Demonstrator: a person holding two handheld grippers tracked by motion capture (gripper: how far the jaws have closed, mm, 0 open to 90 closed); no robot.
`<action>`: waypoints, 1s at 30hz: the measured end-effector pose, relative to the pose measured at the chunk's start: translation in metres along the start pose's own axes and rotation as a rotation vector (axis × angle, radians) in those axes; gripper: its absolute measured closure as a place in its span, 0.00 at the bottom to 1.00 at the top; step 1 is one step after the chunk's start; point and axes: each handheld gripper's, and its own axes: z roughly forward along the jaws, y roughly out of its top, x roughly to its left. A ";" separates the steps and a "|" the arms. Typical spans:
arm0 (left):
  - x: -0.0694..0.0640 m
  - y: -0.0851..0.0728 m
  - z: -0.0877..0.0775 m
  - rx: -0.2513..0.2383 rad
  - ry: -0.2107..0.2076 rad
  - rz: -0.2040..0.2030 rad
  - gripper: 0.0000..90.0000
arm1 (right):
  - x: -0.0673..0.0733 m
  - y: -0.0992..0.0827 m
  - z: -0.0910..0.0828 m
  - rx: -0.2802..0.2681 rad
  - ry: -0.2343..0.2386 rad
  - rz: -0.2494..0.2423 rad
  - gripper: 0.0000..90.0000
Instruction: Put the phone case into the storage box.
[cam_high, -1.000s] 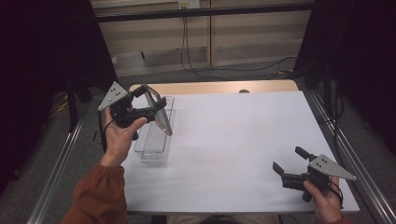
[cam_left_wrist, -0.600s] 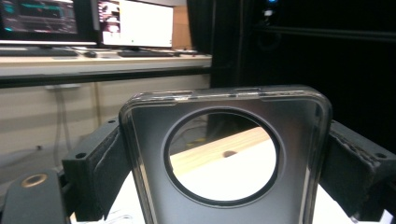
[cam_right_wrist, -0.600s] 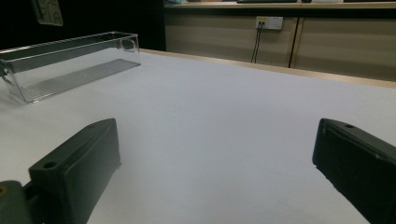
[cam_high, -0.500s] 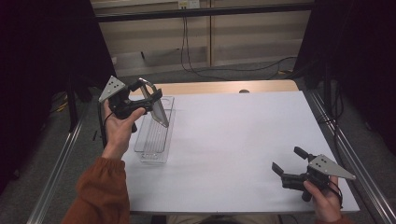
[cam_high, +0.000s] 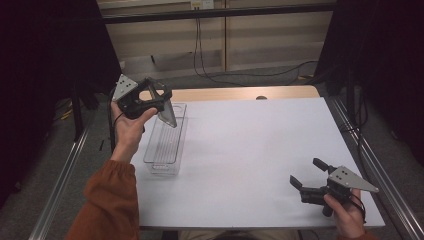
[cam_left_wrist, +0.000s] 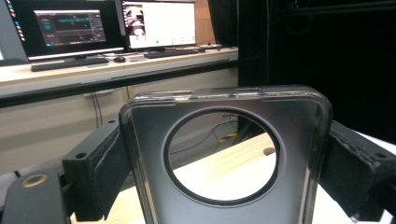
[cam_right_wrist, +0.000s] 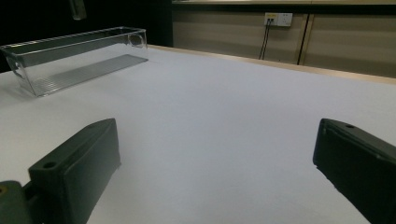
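Left gripper (cam_high: 159, 97) is up in the air over the far-left part of the table, jaws clamped on the two long edges of a phone case (cam_high: 166, 111) (dark translucent shell with a large round camera cutout). In the left gripper view the case (cam_left_wrist: 224, 140) stands upright between the two black jaws, each pad pressed against one side edge, and the cutout frames a slice of white table surface and the wooden far edge. In the high view the case hangs tilted, its lower end pointing down toward the clear plastic bin (cam_high: 165, 142), above the bin's far half and not touching it as far as I can tell. Left hand (cam_high: 129, 127) grips the handle from below, orange sleeve (cam_high: 107, 200) running off the bottom edge. The bin is a long narrow tray with a ribbed floor, sitting on the white table (cam_high: 250, 150) along its left side, nothing visible inside it. Right gripper (cam_high: 306, 176) sits low at the near-right corner of the table, jaws spread wide with nothing between them; the right gripper view confirms it (just bare white surface between the two pads, bin (cam_right_wrist: 70, 58) well off at upper left). Right hand (cam_high: 345, 210) holds it at the table edge. Monitors (cam_left_wrist: 112, 23) and a keyboard (cam_left_wrist: 70, 61) sit on a bench behind the left gripper's view.
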 end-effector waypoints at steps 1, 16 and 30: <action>0.001 0.000 0.002 0.000 0.006 -0.001 0.13 | 0.000 0.000 0.000 0.000 0.003 -0.001 0.00; 0.015 -0.014 0.034 0.033 0.090 -0.018 0.13 | -0.001 0.000 0.000 0.003 0.007 -0.001 0.00; 0.015 -0.024 0.056 0.081 0.081 -0.036 0.13 | 0.000 -0.002 0.000 0.002 0.010 0.004 0.00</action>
